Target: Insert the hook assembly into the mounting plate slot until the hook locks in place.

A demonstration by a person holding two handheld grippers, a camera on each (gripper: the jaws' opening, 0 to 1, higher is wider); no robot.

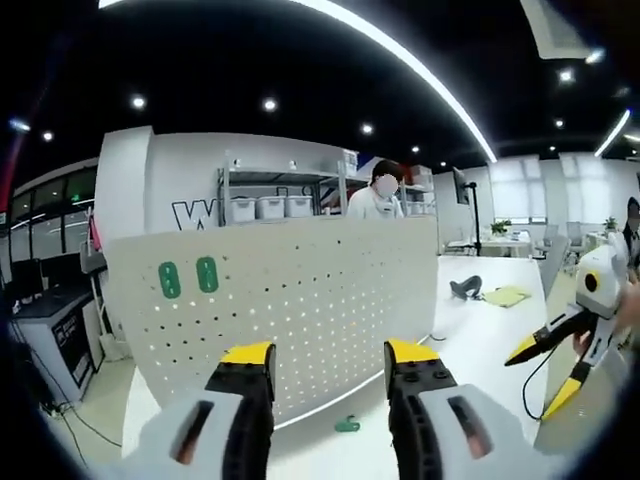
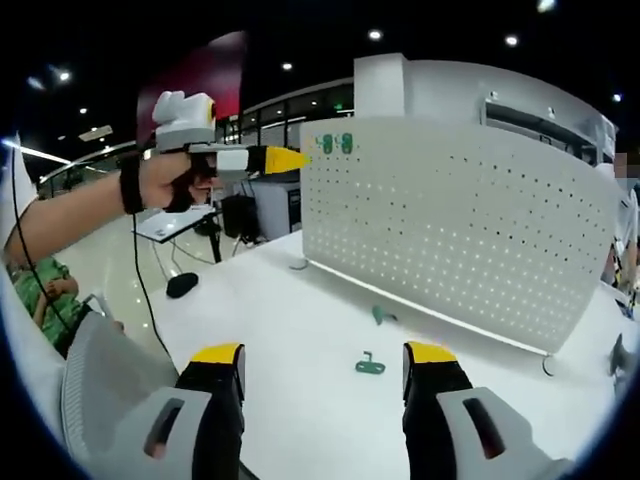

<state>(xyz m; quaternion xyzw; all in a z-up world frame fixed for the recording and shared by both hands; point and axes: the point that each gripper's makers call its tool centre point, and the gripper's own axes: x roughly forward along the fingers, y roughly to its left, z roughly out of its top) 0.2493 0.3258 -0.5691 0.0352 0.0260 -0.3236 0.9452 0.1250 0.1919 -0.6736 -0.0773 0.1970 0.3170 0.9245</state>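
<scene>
Hook [image 2: 370, 365], green, lies flat on the white table [image 2: 290, 330] just ahead of the right gripper [image 2: 325, 365], between its wide-open, empty jaws. A second green hook [image 2: 381, 315] lies beyond. Left gripper [image 1: 329, 368] also gapes empty, another hook [image 1: 347, 425] between its jaws. Farther ahead stands the white pegboard [image 1: 300, 300] bearing two green pieces [image 1: 188, 277].

The left gripper view looks nearly straight at the white pegboard [image 1: 270, 300] from close by, above the near edge of the white table [image 1: 480, 330]. The right gripper view stands farther back and to the right, facing the same pegboard [image 2: 460, 220] at a slant across the table [image 2: 290, 330]. Both views share the board, its two green plates [image 1: 187, 277] [image 2: 336, 143], and the tabletop in front of it.
</scene>
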